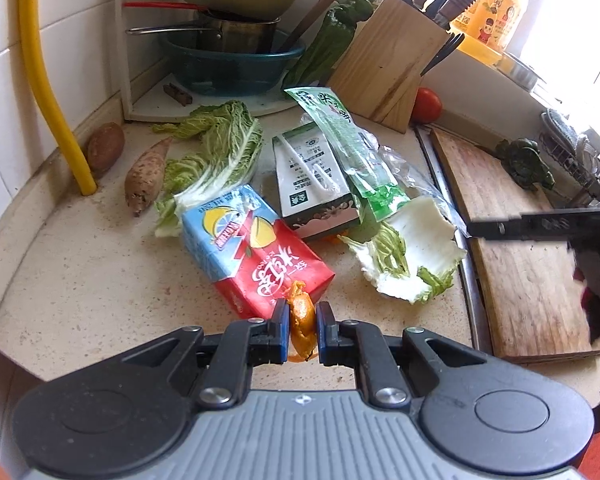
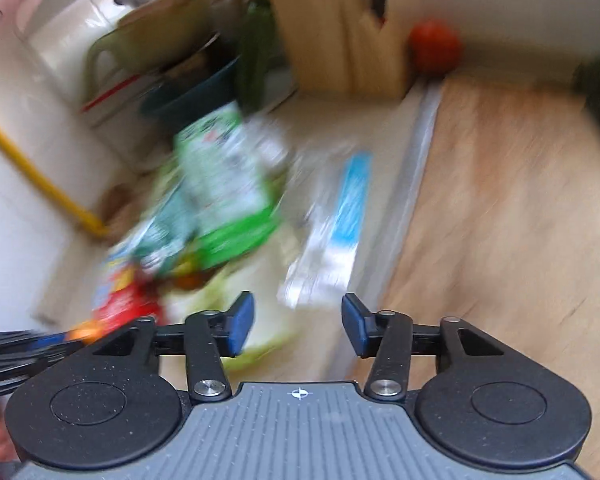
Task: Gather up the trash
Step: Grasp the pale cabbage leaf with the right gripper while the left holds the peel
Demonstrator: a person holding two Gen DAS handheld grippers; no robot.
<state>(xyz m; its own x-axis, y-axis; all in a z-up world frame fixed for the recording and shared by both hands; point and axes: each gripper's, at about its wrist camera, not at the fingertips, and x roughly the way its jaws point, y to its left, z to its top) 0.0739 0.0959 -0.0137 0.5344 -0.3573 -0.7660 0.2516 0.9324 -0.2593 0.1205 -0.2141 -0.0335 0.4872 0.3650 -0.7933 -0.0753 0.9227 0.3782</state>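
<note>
Two grippers busy: left gripper (image 1: 303, 327) pinches orange peel (image 1: 301, 322) for disposal; right gripper (image 2: 298, 326) spread wide, empty, nearing plastic wrapper (image 2: 332, 240).

A home kitchen. A slanted pale wooden knife block (image 1: 384, 64) stands on the speckled beige table (image 1: 80, 272). Left of it, stacked pots sit in a teal plastic basin (image 1: 236, 66); right, a worn wooden cutting board (image 1: 516, 256).
</note>
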